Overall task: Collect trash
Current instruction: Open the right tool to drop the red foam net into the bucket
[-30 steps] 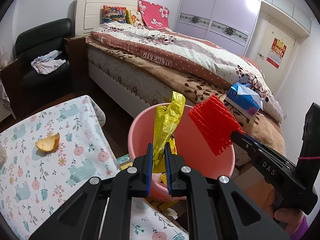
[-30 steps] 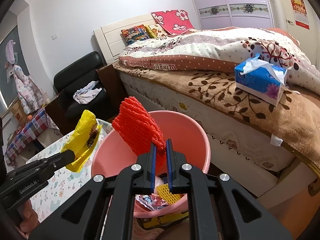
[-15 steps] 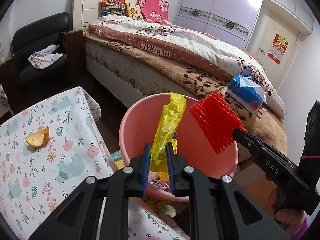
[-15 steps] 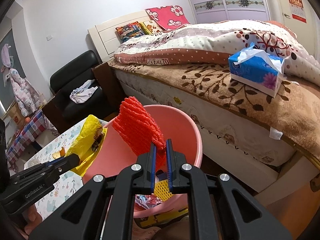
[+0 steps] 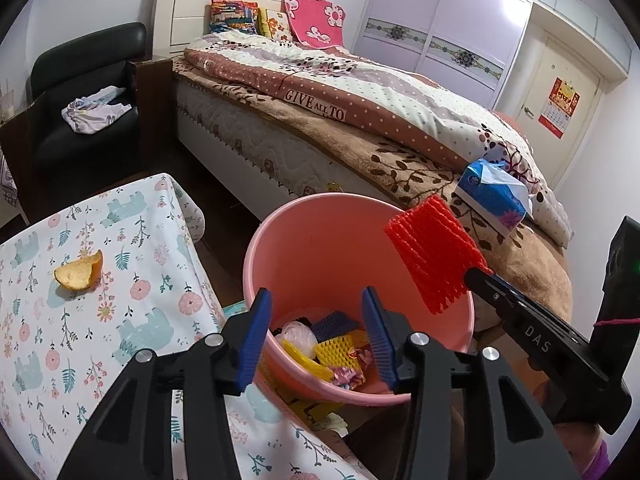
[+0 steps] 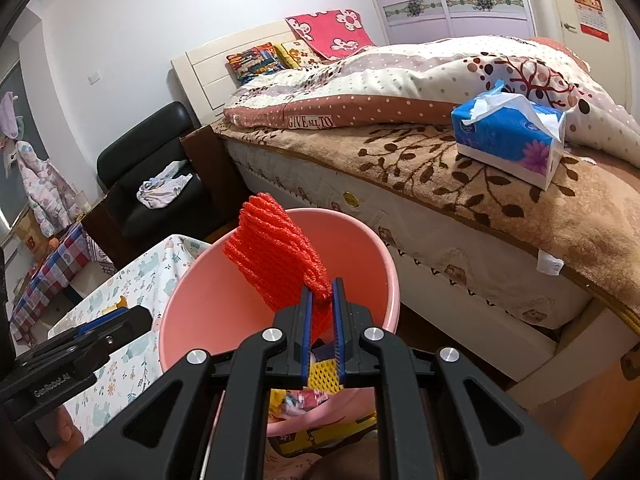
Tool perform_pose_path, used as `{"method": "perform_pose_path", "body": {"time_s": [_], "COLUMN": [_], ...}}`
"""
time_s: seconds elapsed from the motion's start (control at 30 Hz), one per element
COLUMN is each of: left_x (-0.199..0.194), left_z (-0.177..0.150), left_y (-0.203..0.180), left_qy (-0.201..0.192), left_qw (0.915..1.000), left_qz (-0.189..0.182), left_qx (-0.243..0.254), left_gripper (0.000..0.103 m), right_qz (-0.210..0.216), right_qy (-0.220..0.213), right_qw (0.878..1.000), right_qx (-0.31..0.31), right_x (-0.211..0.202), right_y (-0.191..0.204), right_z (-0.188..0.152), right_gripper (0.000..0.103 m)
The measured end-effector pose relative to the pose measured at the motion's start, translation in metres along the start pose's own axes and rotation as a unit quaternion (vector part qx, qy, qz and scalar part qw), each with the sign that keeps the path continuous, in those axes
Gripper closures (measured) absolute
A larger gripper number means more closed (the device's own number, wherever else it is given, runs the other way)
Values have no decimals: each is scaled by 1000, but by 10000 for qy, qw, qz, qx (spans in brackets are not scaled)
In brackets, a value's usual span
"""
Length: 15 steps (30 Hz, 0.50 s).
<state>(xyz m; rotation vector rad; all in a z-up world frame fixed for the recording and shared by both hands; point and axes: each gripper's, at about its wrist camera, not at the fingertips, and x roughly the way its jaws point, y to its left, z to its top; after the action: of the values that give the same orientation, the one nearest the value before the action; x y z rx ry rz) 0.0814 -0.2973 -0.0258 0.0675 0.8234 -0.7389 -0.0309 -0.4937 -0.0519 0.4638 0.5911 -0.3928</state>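
A pink bucket (image 5: 320,240) stands beside the table, with yellow foam net (image 5: 338,350), a yellow wrapper and other scraps at its bottom; it also shows in the right wrist view (image 6: 208,304). My left gripper (image 5: 316,324) is open and empty over the bucket's near rim. My right gripper (image 6: 323,304) is shut on a red foam net (image 6: 276,260) and holds it above the bucket; the net shows in the left wrist view (image 5: 434,258) too. An orange peel (image 5: 80,274) lies on the floral tablecloth (image 5: 60,360).
A bed (image 5: 340,120) with a brown blanket runs behind the bucket, with a blue tissue pack (image 6: 508,136) on its edge. A black armchair (image 5: 80,92) with a cloth on it stands at the far left. A wardrobe (image 5: 432,36) and a door are at the back.
My left gripper has opened and the yellow wrapper it held has dropped into the bucket. Both grippers have moved closer over the bucket. The right gripper still holds the red net.
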Motion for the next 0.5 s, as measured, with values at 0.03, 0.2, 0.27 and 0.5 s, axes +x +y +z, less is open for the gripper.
{"method": "perform_pose_path", "body": {"time_s": [0.03, 0.2, 0.27, 0.5], "left_x": [0, -4, -5, -13], "left_z": [0, -1, -1, -2], "left_y": [0, 2, 4, 7], "left_qy": [-3, -27, -39, -100], "left_qw": [10000, 10000, 10000, 9999], "left_qz": [-3, 1, -2, 10], "left_qx": [-3, -19, -41, -88], "left_gripper": [55, 53, 53, 51], "right_qz": [-5, 22, 40, 118], "right_qy": [15, 9, 6, -39], "right_qw": [10000, 9999, 10000, 9999], "right_qx": [21, 100, 78, -53], "right_x": [1, 0, 0, -7], "right_y": [0, -1, 1, 11], "right_z": [0, -1, -1, -1], "right_gripper": [89, 70, 69, 69]}}
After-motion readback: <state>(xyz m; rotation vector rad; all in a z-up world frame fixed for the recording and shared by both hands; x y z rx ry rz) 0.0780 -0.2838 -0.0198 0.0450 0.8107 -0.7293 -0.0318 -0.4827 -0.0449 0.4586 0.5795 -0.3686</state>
